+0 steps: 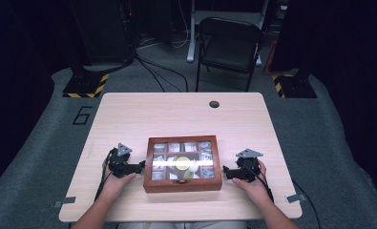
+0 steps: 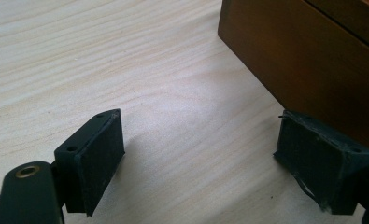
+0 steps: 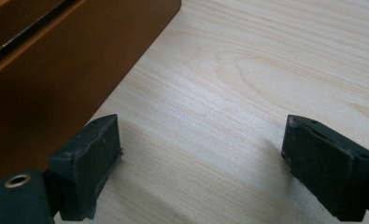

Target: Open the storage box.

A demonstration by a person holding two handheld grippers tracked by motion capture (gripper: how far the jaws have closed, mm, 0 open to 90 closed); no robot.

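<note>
The left tongs (image 1: 141, 166) and right tongs (image 1: 225, 171) both gaped wide, holding nothing, low over the bench (image 1: 129, 119). Between them sat the wooden box (image 1: 183, 183) (glass lid shut), each side wall just beside one jaw.

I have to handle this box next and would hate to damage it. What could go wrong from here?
1. The left gripper and right gripper flank the box with jaws open and holding nothing; if one side closes in first, the box may slide on the table.
2. The lid looks glass-paned, so a jaw straying on top might scratch it.
3. An uneven lift could tip the box.
</note>
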